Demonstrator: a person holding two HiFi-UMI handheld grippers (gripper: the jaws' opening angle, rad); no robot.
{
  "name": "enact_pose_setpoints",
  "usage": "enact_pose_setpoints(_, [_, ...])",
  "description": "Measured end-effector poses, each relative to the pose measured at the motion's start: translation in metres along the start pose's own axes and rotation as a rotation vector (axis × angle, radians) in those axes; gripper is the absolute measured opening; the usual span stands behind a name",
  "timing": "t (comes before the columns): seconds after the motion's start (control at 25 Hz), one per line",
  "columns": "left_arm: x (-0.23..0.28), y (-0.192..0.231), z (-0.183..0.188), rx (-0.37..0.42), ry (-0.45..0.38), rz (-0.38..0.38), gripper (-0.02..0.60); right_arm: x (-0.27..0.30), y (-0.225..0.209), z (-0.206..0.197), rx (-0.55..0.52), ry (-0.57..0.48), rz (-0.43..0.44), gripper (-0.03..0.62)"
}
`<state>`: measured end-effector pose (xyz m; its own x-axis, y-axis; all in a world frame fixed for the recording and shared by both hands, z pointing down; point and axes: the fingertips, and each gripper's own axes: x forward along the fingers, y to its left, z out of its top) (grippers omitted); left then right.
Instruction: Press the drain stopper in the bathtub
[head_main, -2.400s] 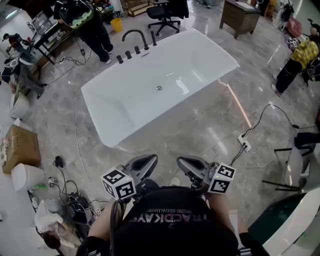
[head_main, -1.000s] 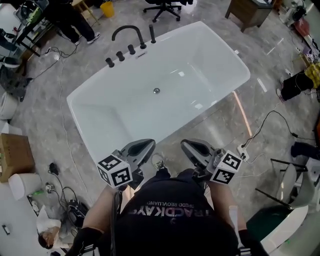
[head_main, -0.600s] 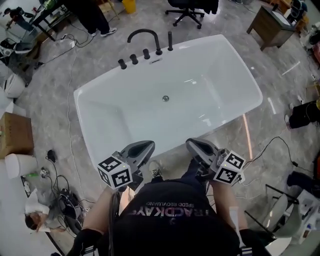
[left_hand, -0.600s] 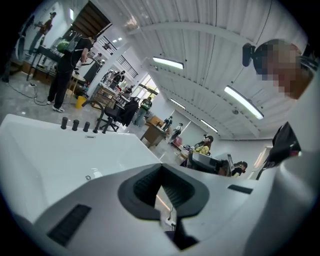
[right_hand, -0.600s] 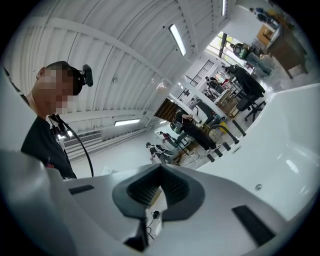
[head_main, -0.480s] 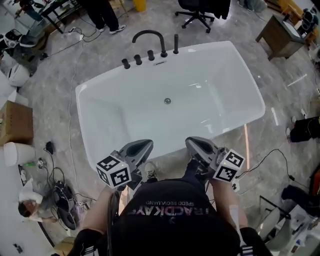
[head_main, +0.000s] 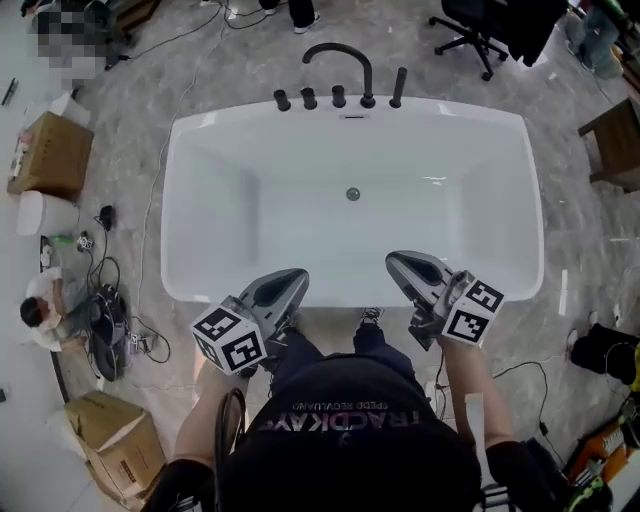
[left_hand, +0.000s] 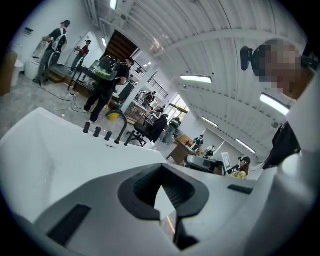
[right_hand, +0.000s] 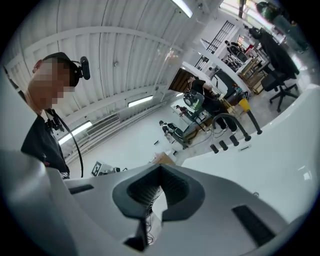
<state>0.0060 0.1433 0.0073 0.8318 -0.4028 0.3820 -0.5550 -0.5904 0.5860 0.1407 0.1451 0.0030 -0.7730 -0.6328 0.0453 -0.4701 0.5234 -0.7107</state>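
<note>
The white bathtub (head_main: 200, 150) lies square across the head view, just beyond both grippers. Its small round metal drain stopper (head_main: 352, 194) sits in the middle of the tub floor. A black arched faucet (head_main: 340, 58) with a row of black knobs stands on the far rim. My left gripper (head_main: 288, 280) and right gripper (head_main: 398, 264) hover side by side over the near rim, both shut and holding nothing. The left gripper view shows its shut jaws (left_hand: 164, 220) over the tub rim (left_hand: 45, 145). In the right gripper view, the right gripper (right_hand: 150, 225) points over the tub (right_hand: 270, 155) toward the faucet (right_hand: 231, 122).
Cardboard boxes (head_main: 55, 152) (head_main: 112, 436) and tangled cables (head_main: 108, 322) lie on the marble floor to the left. An office chair (head_main: 485, 25) stands at the far right, a wooden cabinet (head_main: 615, 140) at the right edge. My shoes show below the near rim.
The view has swung round and closed in: the tub, earlier skewed and farther off, now sits square and directly below the grippers. Both grippers have stayed shut and side by side.
</note>
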Motion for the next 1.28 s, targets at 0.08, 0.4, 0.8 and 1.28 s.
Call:
enact_pose_setpoints(0.08, [0.003, 0.008, 0.0, -0.017, -0.014, 0.036, 0.008, 0.004, -0.01, 0.006, 0.002, 0.021, 0.01, 0.011])
enact_pose_setpoints(0.4, [-0.002, 0.035, 0.013, 0.042, -0.027, 0.039, 0.008, 0.038, -0.014, 0.006, -0.017, 0.04, -0.019, 0.01])
enact_pose_setpoints(0.8, [-0.047, 0.091, 0.032, 0.114, 0.017, -0.066, 0.008, 0.095, 0.011, -0.02, -0.007, -0.02, -0.17, 0.011])
enact_pose_setpoints(1.28, [-0.06, 0.133, 0.012, 0.065, 0.054, -0.013, 0.008, 0.085, -0.022, -0.047, -0.01, 0.042, -0.281, 0.011])
